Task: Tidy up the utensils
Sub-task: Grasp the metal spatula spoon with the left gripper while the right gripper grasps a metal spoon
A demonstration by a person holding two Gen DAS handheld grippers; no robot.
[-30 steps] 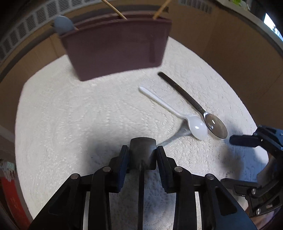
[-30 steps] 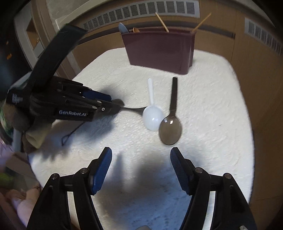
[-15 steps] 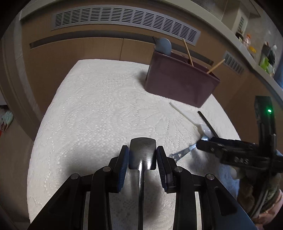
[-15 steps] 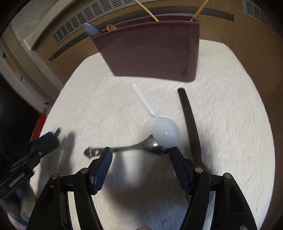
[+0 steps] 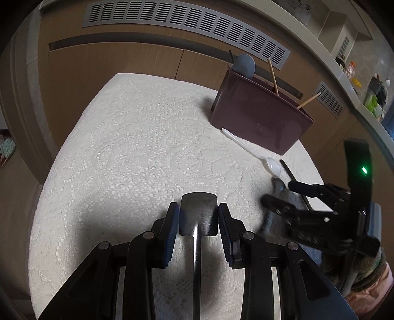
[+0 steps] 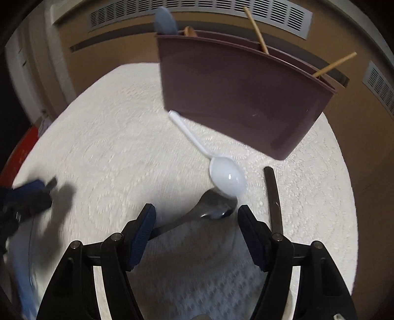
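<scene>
Right gripper (image 6: 197,219) hangs wide open over a metal spoon (image 6: 214,204) whose bowl lies under the white plastic spoon (image 6: 227,176) near the maroon utensil holder (image 6: 236,98), so closing could drag both, while left gripper (image 5: 198,219) clamps a flat metal handle (image 5: 198,214)

The right tool (image 6: 197,229) hides the black-handled spoon (image 6: 272,197) bowl; left edge blurred.

A white lace tablecloth (image 5: 138,157) covers the table from edge to edge. Beyond its far edge stands tan wood panelling (image 5: 118,64) with a long grey slatted vent grille (image 5: 187,22) above it. A red object (image 6: 21,157), blurred, sits beyond the table's left edge.
</scene>
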